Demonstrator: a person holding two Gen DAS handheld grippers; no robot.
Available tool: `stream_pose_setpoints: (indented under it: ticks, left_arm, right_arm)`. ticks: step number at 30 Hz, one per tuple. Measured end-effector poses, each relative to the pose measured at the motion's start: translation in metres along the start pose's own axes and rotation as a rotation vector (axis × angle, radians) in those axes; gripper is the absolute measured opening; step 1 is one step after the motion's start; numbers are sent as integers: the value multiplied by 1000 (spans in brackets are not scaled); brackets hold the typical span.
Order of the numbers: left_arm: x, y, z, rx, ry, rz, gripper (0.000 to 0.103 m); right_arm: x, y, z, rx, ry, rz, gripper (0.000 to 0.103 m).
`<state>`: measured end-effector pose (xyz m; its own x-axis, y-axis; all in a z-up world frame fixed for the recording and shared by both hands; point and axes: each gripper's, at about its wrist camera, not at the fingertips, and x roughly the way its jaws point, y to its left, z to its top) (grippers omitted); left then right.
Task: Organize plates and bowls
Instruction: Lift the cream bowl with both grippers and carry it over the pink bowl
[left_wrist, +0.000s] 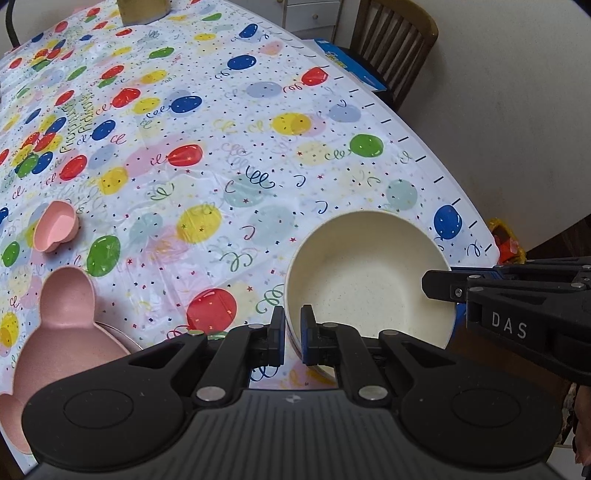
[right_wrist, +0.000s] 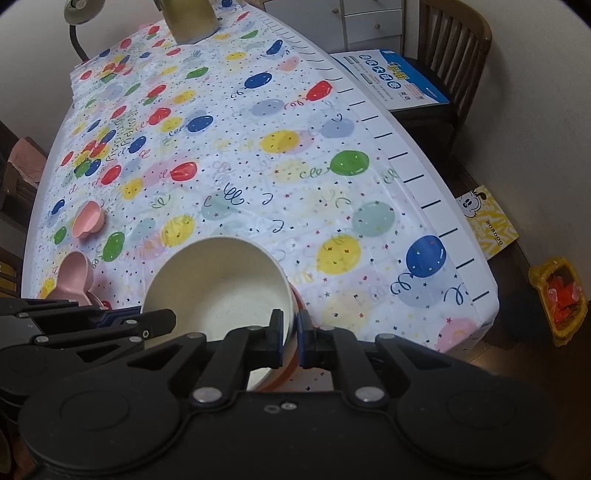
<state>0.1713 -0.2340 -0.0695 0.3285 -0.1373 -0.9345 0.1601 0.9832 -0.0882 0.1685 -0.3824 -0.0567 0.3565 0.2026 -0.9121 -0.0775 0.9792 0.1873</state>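
Cream speckled round bowl (left_wrist: 365, 280), tilted, held over the near corner of the table in its balloon-print plastic cloth (left_wrist: 229, 155), close to the cloth's ruler-marked edge. Left gripper (left_wrist: 292, 332) pinched on the bowl's near-left rim, one black finger with blue pad (left_wrist: 277, 332) outside the wall, the other inside, wall squeezed between them. Right gripper (right_wrist: 290, 338) clamped likewise on the opposite rim, one finger inside the cream bowl (right_wrist: 218, 291), one outside against an orange band on the outer wall. In the left wrist view, tip of the right gripper reaching in from the right and meeting the rim at its far-right side; lettering "DAS" on its body. In the right wrist view, left gripper's fingers entering from the left and touching the rim's left side. Whether the bowl's base touches the cloth: cannot tell, hidden behind the grippers. Pink mouse-eared plastic plate (left_wrist: 59, 332) at the left near edge, well apart from the bowl, with a grey rim of something under its right side. Small pink heart-shaped dish (left_wrist: 57, 225) farther back on the left, standing alone on the cloth. Wooden slat-backed chair (left_wrist: 395, 40) beyond the far edge, blue printed box (right_wrist: 399, 79) on its seat. Yellow basket (right_wrist: 559, 299) on the floor at right.
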Motion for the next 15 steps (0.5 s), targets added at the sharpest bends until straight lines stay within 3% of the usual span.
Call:
stream_pose_setpoints:
  ticks: [15]
  left_arm:
    - [13, -1, -3, 11, 11, 2, 7]
  right_arm:
    - [11, -3, -5, 14, 12, -3, 6]
